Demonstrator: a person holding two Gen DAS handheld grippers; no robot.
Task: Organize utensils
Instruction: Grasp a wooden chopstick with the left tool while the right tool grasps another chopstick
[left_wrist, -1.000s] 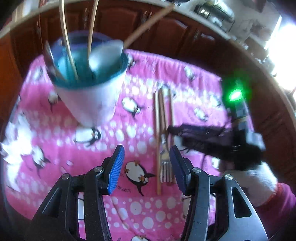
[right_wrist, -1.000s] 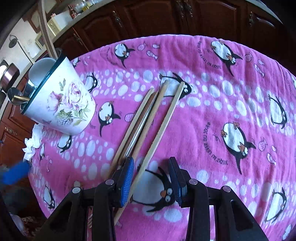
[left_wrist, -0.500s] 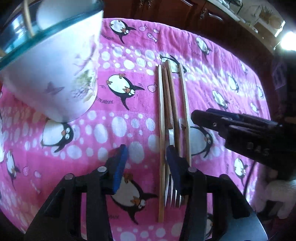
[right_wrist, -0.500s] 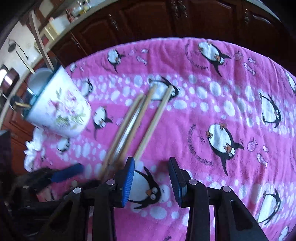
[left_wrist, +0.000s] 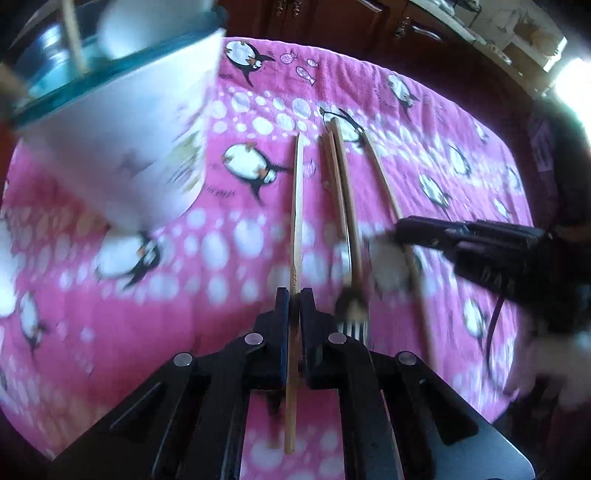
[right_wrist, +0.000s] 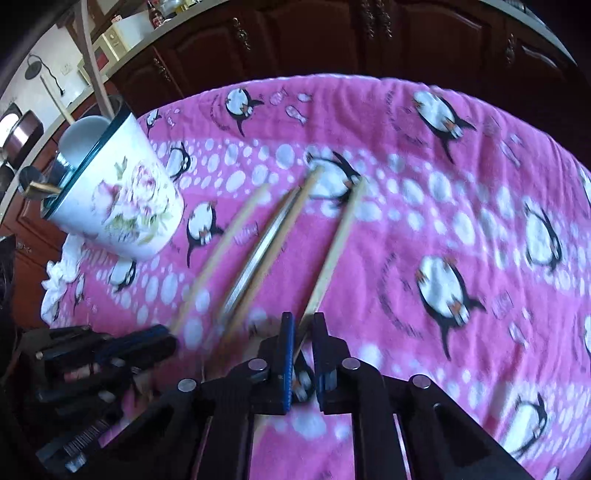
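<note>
While the left tool (left_wrist: 294, 297) points steeply down at the pink penguin cloth (left_wrist: 229, 258) over the surface, the left wrist view shows its jaws just closed and clamped on the left chopstick (left_wrist: 297, 206). A fork (left_wrist: 350, 280) and two more sticks lie just beside it, the white cup (left_wrist: 122, 147) stands near on the left, and the right tool (left_wrist: 461, 240) reaches in from the right.

In the right wrist view, the right tool (right_wrist: 303, 332) has likewise just clamped together on the right chopstick (right_wrist: 336, 251), the outermost one. The cup (right_wrist: 122, 206) already holds utensils.

The step in hand looks like the pick-up; next each stick probably needs lifting clear and carrying to the cup. Open cloth lies to the right, but the tools work close together, and the cloth's edge falls away just behind the cup.
</note>
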